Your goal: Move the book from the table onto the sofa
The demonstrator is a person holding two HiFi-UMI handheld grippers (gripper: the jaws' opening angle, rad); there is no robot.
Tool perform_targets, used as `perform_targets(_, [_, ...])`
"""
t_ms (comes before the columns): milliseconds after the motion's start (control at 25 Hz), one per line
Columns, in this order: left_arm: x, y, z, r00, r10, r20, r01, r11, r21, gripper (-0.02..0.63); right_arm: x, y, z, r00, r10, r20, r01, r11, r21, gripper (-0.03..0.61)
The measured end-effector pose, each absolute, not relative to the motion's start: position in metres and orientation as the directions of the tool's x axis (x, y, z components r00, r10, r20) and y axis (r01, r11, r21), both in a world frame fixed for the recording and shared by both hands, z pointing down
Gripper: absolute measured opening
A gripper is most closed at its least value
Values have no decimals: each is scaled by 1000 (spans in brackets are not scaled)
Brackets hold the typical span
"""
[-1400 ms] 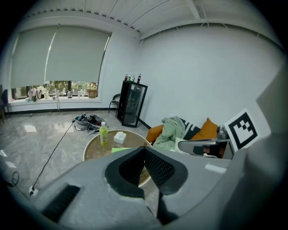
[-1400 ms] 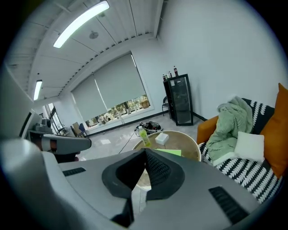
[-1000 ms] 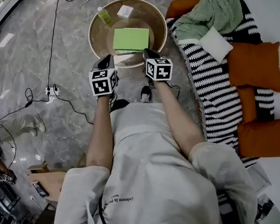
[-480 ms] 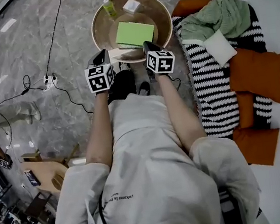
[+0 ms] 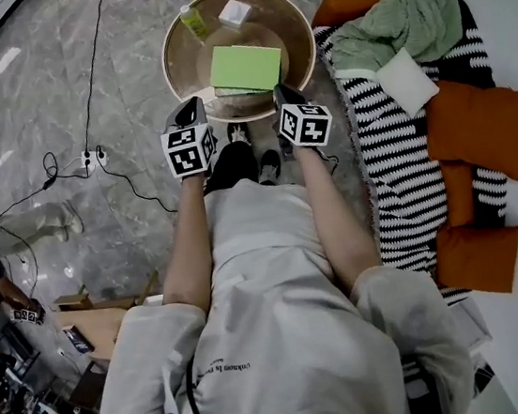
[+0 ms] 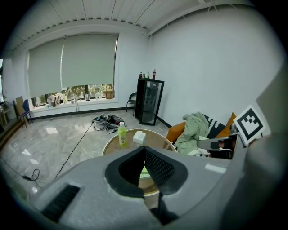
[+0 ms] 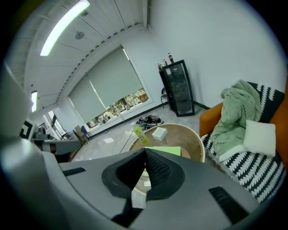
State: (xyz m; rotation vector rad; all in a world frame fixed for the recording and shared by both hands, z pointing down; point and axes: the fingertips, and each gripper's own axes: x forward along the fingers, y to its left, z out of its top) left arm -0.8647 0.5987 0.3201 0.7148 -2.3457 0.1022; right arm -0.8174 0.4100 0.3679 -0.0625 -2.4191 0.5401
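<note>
A light green book (image 5: 244,67) lies flat on the round wooden table (image 5: 183,46), toward its near side. It shows again as a green slab (image 7: 167,151) in the right gripper view. The sofa (image 5: 396,166), under a black-and-white striped throw, runs along the right. My left gripper (image 5: 192,113) hovers at the table's near-left rim, shut and empty. Near the table's near-right rim my right gripper (image 5: 280,92) is also shut with nothing in it. Both stand just short of the book. In each gripper view the jaws meet tip to tip.
A yellow-green bottle (image 5: 190,21) and a white box (image 5: 234,12) stand at the table's far side. A green blanket (image 5: 396,27), a white pillow (image 5: 407,81) and orange cushions (image 5: 473,125) lie on the sofa. Cables and a power strip (image 5: 90,160) trail on the marble floor at left.
Both grippers have edged forward toward the table's near rim, still shut. The view has shifted a little as the person stepped closer.
</note>
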Motion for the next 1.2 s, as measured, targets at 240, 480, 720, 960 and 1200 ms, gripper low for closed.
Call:
perform_targets(240, [-888,610,358,-554,-471,686,-502,847,176,9,-812,402,401,-735,115,668,-218,893,-394,6])
perform_targets(480, [-915,605,395,-458,-507,731,-495,828,264,9,-820,402,427,-663,65,746,-295,893,-340,6])
perform_targets(720, [-937,592,438,-348,-549,760,-504,793,342,9,-834,393,444,-623,1,782,-393,865,-314,6])
perform_targets(960, [-952,574,476,-256,-579,774,-514,760,398,9,-848,379,454,-600,-27,799,-416,864,-283,6])
perform_targets(1200, [-944,573,516,-160,-591,791,-576,706,412,9,-852,381,477,-630,-47,776,-500,788,-358,6])
